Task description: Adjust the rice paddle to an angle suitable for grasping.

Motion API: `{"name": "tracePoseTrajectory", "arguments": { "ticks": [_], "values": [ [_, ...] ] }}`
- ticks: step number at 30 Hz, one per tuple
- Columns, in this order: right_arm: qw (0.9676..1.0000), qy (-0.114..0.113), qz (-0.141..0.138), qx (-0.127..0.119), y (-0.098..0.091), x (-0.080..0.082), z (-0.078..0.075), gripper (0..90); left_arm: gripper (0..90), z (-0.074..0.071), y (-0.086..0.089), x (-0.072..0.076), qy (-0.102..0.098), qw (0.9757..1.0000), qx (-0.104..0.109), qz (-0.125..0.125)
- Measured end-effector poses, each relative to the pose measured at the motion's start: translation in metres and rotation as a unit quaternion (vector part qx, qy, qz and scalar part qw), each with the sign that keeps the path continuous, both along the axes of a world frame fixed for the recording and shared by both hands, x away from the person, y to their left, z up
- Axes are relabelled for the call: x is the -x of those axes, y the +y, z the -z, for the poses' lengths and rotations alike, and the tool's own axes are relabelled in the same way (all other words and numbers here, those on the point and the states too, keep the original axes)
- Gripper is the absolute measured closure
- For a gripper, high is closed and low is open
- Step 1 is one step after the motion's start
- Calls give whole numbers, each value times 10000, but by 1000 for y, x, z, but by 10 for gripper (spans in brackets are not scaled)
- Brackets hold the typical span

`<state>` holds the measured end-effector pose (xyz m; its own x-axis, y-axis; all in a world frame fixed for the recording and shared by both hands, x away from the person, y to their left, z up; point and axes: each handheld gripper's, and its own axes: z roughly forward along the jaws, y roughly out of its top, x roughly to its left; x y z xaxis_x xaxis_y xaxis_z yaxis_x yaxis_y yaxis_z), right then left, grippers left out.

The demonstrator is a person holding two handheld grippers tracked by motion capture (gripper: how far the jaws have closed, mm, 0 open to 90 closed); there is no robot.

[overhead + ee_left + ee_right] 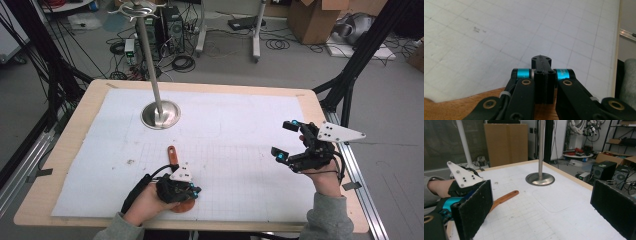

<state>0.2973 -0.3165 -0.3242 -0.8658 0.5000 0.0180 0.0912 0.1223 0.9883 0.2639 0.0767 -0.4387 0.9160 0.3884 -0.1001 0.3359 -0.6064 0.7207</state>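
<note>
Left gripper (192, 191) clenched on wooden spatula (173, 156) at table (70, 150) edge; right gripper (285, 141) released, idle; hanging on metal stand (160, 114) pending.

**No legible text**

No word, number, brand or sign can be read in any of the three views. The white sheet (240, 125) on the table is printed with a faint grid alone, and a small dark smudge on it, seen in the left gripper view, is too blurred to be read as writing. The cardboard boxes (312, 20) on the floor behind the table are turned so that no label is legible. The white plate (461, 175) on the left gripper carries dark dots and no characters.
</note>
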Motion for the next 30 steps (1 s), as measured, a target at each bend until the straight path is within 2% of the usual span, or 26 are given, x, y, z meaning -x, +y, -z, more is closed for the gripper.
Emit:
{"name": "tracePoseTrajectory", "arguments": {
  "ticks": [4, 7, 9, 10, 12, 17, 22, 26, 30],
  "values": [
    [10000, -2, 0, 1, 0, -1, 0, 33, 897, 0, 10, 5, -42, 10000, 33, 51],
    [10000, 16, -21, 13, 1, 0, 0, 33, 896, 1, 16, 8, -240, 9996, 90, 97],
    [10000, 4, -24, 8, 1, -1, 0, 32, 897, -3, 22, 7, -317, 9992, 255, -2],
    [10000, -35, -19, 9, 1, -1, 0, 33, 897, -9, 31, 5, -348, 9986, 391, -89],
    [10000, -35, -15, 10, 0, -1, 0, 33, 897, -12, 36, 4, -391, 9983, 410, -136],
    [10000, -4, -17, 12, 1, -1, 1, 33, 897, -13, 64, -6, -407, 9966, 429, -572],
    [10000, -15, -17, 38, 1, -1, 1, 33, 897, -9, 85, -15, -388, 9934, 485, -960],
    [10000, 11, -35, 57, 3, -2, 1, 33, 897, -6, 94, -21, -355, 9912, 516, -1169],
    [9999, 1, -40, 94, 4, -2, 2, 33, 897, 1, 95, -28, -293, 9897, 438, -1328]
  ]
}}
